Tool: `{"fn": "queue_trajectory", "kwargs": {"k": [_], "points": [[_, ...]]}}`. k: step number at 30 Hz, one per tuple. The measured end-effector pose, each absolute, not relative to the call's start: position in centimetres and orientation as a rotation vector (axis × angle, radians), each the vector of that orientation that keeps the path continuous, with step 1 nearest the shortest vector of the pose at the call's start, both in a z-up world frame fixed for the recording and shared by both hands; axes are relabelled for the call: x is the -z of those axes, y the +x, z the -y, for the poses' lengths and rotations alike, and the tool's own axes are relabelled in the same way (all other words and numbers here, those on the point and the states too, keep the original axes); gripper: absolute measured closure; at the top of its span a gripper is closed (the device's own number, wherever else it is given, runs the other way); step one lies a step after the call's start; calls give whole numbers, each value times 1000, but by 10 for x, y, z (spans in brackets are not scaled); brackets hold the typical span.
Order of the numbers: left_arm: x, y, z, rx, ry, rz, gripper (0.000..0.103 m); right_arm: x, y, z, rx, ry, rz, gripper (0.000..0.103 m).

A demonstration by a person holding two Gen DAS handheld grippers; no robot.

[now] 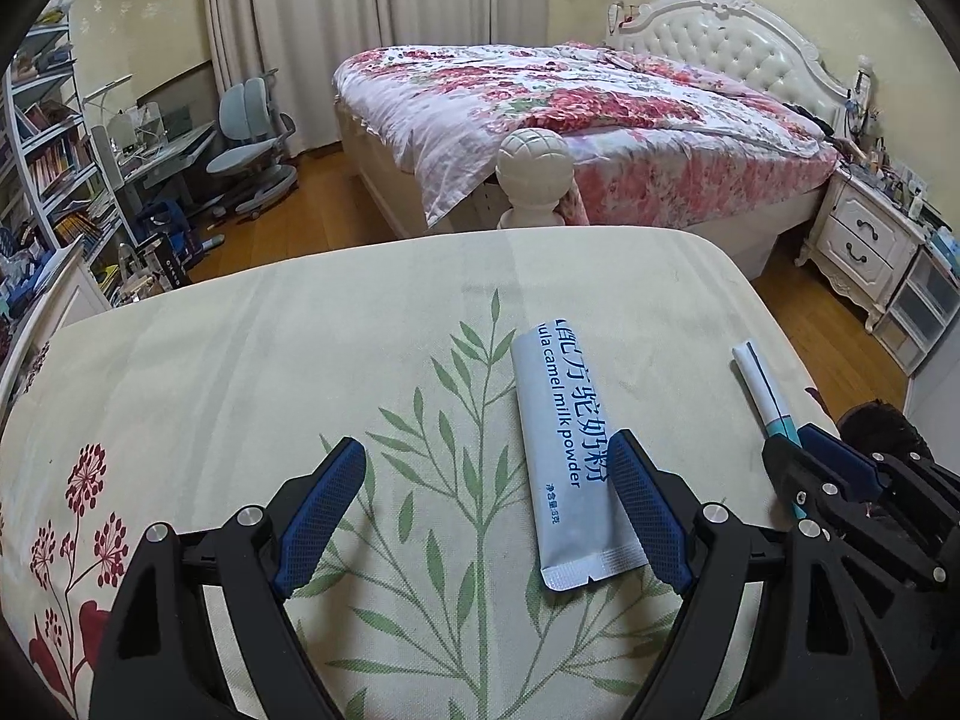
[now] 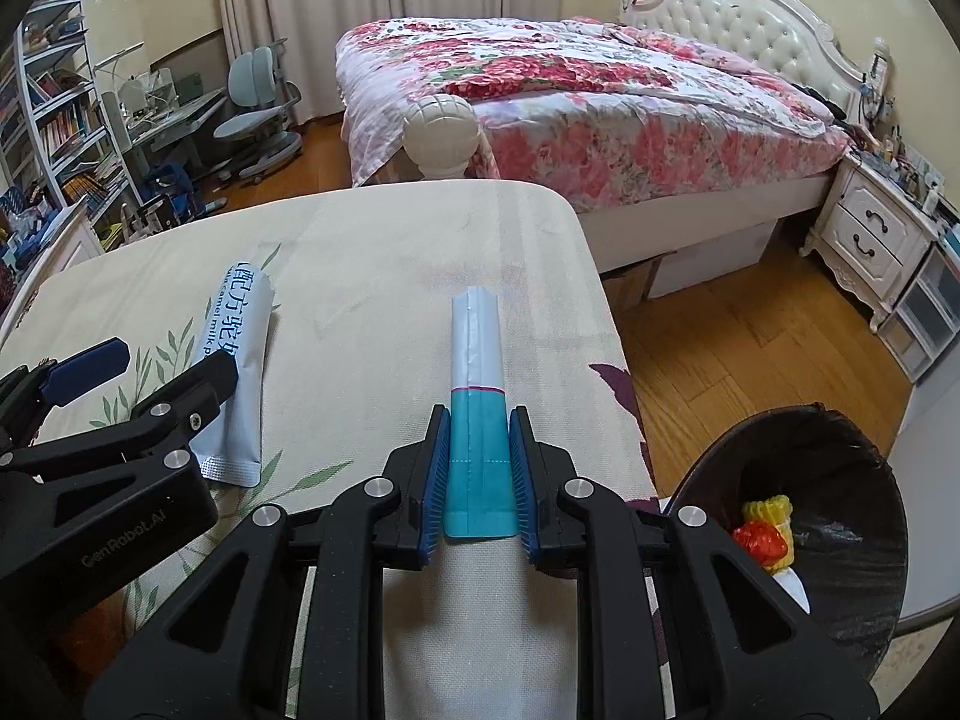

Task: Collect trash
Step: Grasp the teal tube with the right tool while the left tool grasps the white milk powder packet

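A white camel milk powder sachet [image 1: 561, 450] lies on the floral cushion [image 1: 240, 372]. My left gripper [image 1: 489, 456] is open just above the cushion; the sachet's near part lies by its right finger. In the right wrist view the sachet [image 2: 237, 360] lies left, partly behind the left gripper [image 2: 168, 366]. My right gripper [image 2: 479, 420] is shut on a teal and white sachet [image 2: 478, 360], which rests on the cushion [image 2: 372, 252]. This sachet [image 1: 762, 384] and the right gripper [image 1: 804, 438] show at the right of the left wrist view.
A black-lined trash bin [image 2: 840, 480] stands right of the cushion and holds colourful wrappers [image 2: 765, 531]. Beyond are a bed with a floral quilt [image 2: 570, 78], a white bedpost [image 1: 534, 174], nightstands [image 2: 870, 234], a desk with chair [image 2: 252, 114] and bookshelves [image 1: 54, 156].
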State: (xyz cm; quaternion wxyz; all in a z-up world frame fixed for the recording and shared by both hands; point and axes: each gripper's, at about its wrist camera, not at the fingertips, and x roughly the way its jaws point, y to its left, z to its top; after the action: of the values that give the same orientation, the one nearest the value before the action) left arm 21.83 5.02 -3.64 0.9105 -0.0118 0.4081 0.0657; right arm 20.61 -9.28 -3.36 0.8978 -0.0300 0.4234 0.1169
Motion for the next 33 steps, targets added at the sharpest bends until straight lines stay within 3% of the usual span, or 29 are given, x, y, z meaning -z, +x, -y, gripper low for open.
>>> {"fn": "queue_trajectory", "kwargs": {"k": [16, 17, 18, 21, 23, 33], "points": [[39, 233, -52, -130, -37, -875, 21, 33, 212, 93, -242, -58, -879, 83], [39, 233, -52, -129, -45, -876, 25, 33, 213, 93, -242, -59, -878, 83], [39, 233, -53, -125, -50, -880, 37, 33, 213, 93, -243, -58, -879, 83], [44, 234, -54, -114, -51, -901, 56, 32, 212, 93, -242, -56, -879, 83], [43, 230, -54, -110, -45, -890, 65, 33, 214, 93, -242, -54, -879, 83], [41, 205, -52, -77, -27, -878, 73, 34, 197, 92, -248, -53, -880, 83]]}}
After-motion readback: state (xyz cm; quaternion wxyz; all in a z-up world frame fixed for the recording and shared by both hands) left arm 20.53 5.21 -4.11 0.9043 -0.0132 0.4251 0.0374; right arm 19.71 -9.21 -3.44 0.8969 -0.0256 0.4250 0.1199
